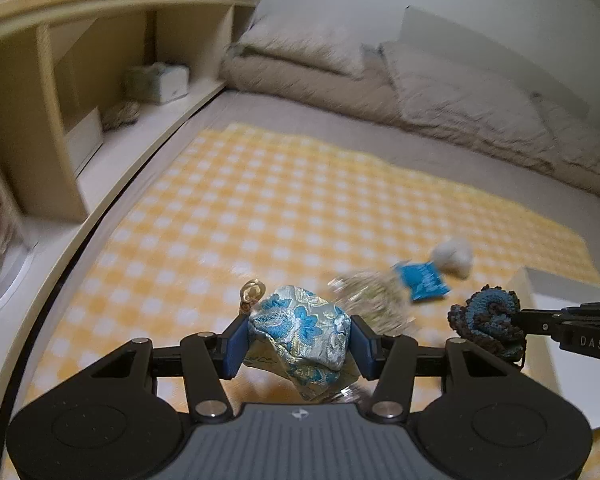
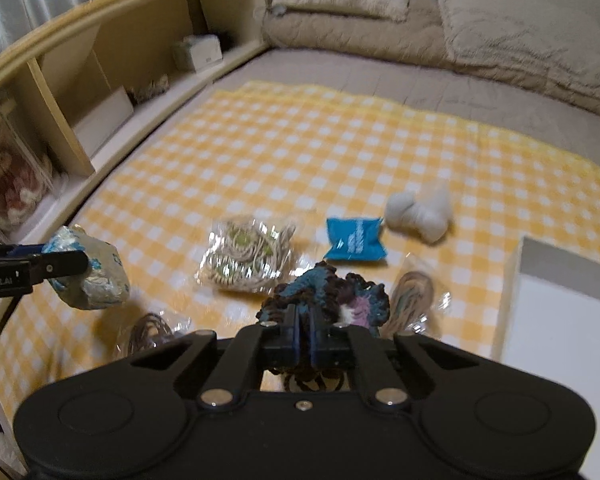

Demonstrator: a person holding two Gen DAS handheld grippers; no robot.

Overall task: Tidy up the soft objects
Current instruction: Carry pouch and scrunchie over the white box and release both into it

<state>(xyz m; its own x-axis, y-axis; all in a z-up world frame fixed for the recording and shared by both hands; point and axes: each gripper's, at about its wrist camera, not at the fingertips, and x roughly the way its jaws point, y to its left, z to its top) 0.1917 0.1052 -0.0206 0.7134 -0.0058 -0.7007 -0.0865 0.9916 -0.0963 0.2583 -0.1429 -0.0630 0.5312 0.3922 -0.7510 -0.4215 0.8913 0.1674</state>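
My left gripper [image 1: 300,334] is shut on a silver pouch with blue embroidered flowers [image 1: 300,328] and holds it above the yellow checked cloth [image 1: 260,200]. It also shows at the left of the right wrist view [image 2: 88,276]. My right gripper [image 2: 306,316] is shut on a dark blue and brown crocheted piece [image 2: 328,292], which also shows in the left wrist view [image 1: 486,320]. On the cloth lie a bagged beige cord bundle [image 2: 244,258], a blue packet [image 2: 354,238] and a white bone-shaped soft toy [image 2: 418,212].
A white box [image 2: 560,320] stands at the right on the cloth. Two more bagged cords [image 2: 414,300] [image 2: 148,330] lie near my right gripper. A wooden shelf unit [image 2: 100,60] runs along the left. Beige pillows and a folded duvet [image 2: 460,28] lie at the far end.
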